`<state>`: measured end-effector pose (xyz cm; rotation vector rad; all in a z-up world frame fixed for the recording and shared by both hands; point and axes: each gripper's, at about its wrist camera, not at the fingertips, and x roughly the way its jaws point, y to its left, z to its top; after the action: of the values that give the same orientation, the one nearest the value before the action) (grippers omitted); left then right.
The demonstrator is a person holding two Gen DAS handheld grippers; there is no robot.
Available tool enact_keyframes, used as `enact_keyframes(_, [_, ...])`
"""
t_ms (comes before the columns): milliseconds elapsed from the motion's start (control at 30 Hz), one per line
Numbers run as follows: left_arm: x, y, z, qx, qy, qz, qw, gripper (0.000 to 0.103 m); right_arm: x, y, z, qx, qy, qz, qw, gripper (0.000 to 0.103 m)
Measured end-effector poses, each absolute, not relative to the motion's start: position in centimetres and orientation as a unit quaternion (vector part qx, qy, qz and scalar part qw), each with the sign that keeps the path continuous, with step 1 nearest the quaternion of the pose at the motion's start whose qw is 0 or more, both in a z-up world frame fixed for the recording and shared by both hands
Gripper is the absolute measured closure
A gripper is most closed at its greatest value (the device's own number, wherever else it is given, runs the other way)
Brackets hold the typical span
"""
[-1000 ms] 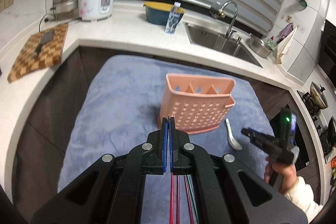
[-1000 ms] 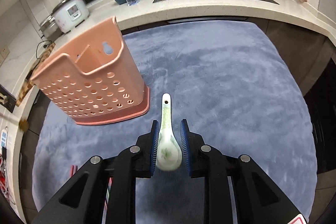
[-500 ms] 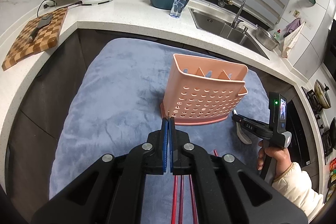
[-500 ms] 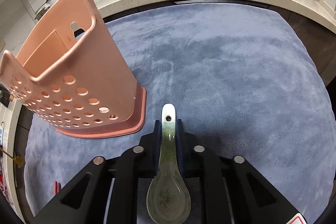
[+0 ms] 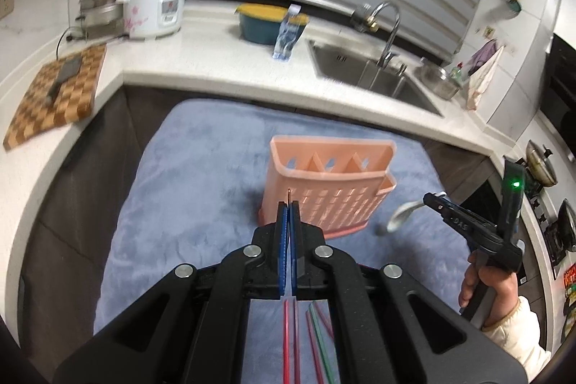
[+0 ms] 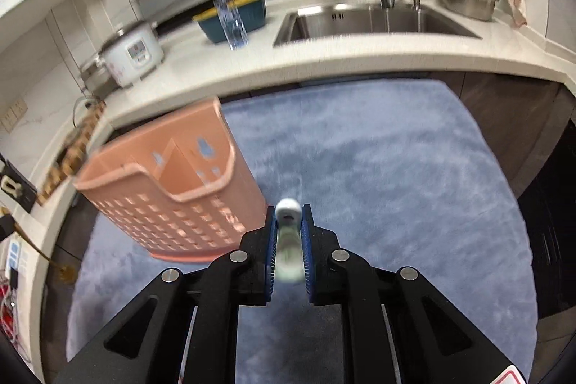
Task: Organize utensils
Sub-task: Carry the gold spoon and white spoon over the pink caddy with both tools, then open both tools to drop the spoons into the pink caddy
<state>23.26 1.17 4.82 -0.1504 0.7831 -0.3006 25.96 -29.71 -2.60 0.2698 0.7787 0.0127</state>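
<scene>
A pink perforated utensil holder (image 5: pixel 329 184) with divided compartments stands on the blue-grey mat (image 5: pixel 187 189); it also shows in the right wrist view (image 6: pixel 169 189). My left gripper (image 5: pixel 288 206) is shut on a thin red chopstick (image 5: pixel 289 194) whose tip pokes out in front of the holder. My right gripper (image 6: pixel 288 215) is shut on a white ceramic spoon (image 6: pixel 288 240), held in the air to the right of the holder; the spoon also shows in the left wrist view (image 5: pixel 401 216). Several red and green chopsticks (image 5: pixel 309 337) lie on the mat below my left gripper.
A white counter (image 5: pixel 216 67) curves around the mat, with a rice cooker (image 5: pixel 153 8), a teal basin (image 5: pixel 264 22), a water bottle (image 5: pixel 288 33), a checkered cutting board (image 5: pixel 57 94) and a sink with faucet (image 5: pixel 374 67). A metal bowl (image 6: pixel 468 2) sits by the sink.
My right gripper has lifted the spoon off the mat and raised it beside the holder. My left gripper, still shut on the chopstick, has pulled back a little from the holder.
</scene>
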Motion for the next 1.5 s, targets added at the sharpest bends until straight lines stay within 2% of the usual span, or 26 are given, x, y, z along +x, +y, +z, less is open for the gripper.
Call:
enact_keyframes(133, [24.5, 0.3, 7.9, -0.070, 0.345, -0.162, 0.922, 0.102, 27.1, -29.3, 1.6, 0.137, 0.345, 0.023, 0.928, 0.091])
enact_keyframes(333, [28.1, -1.2, 10.4, -0.075, 0.318, -0.178, 0.928, 0.102, 30.2, -27.7, 4.6, 0.136, 0.318, 0.040, 0.938, 0.091])
enact_keyframes(767, [32.2, -2.0, 6.4, -0.084, 0.345, -0.168, 0.920, 0.102, 33.5, -25.8, 0.6, 0.136, 0.357, 0.044, 0.923, 0.090])
enact_keyframes(833, [32.4, -1.9, 5.8, -0.091, 0.348, -0.163, 0.919, 0.096, 33.3, -25.8, 0.5, 0.135, 0.357, 0.037, 0.924, 0.086])
enact_keyframes(867, [32.5, -1.7, 5.6, -0.093, 0.351, -0.160, 0.918, 0.086, 32.9, -26.0, 0.7, 0.136, 0.353, 0.033, 0.925, 0.077])
enact_keyframes(900, [32.4, -1.6, 5.5, -0.093, 0.351, -0.155, 0.919, 0.070, 32.7, -26.0, 0.9, 0.137, 0.349, 0.031, 0.927, 0.073])
enact_keyframes(967, [31.9, -1.3, 5.6, -0.090, 0.346, -0.138, 0.924, 0.058, 31.6, -26.5, 1.8, 0.138, 0.338, 0.026, 0.931, 0.068])
enact_keyframes(1133, [29.1, -0.5, 6.2, -0.076, 0.341, -0.124, 0.929, 0.054, 27.3, -27.1, 3.4, 0.123, 0.325, 0.017, 0.938, 0.061])
enact_keyframes(1233, [26.4, 0.4, 6.0, -0.073, 0.343, -0.119, 0.929, 0.047, 23.5, -26.9, 3.3, 0.109, 0.328, 0.014, 0.938, 0.058])
enact_keyframes(1500, [18.3, 2.1, 2.2, -0.059, 0.377, -0.110, 0.918, 0.039, 12.8, -26.1, -2.1, 0.106, 0.391, 0.008, 0.914, 0.058])
